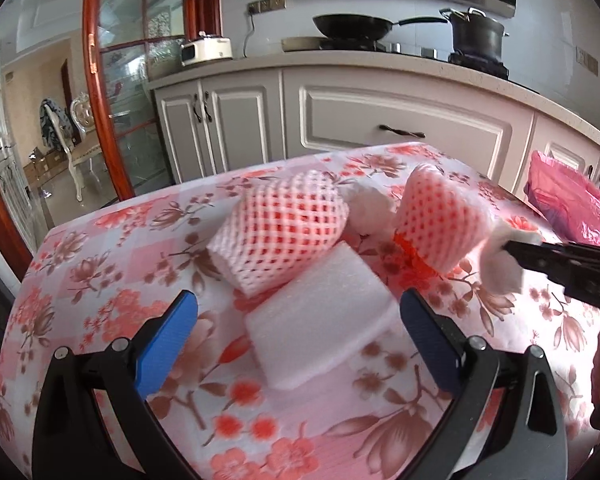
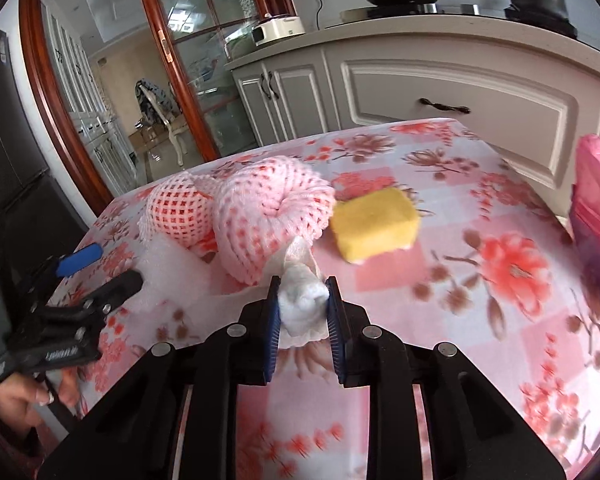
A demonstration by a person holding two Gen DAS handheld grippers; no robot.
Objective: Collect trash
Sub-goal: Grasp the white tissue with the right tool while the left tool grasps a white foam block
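A worktop (image 1: 112, 248) covered in a pink floral cloth fills the foreground. Behind it run grey cabinets (image 1: 236, 120) under a pale counter carrying a black wok (image 1: 354, 26), a dark lidded pot (image 1: 476, 32) and a small white appliance (image 1: 206, 50), possibly a cooker. At left, a red-framed glass door (image 1: 118, 80).

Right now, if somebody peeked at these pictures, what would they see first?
Probably the right claw pinching a crumpled white tissue just above the flowery tablecloth. Right behind it sit two pink foam fruit nets, with a bright yellow sponge beside them. The left claw hangs open over a white foam pad.
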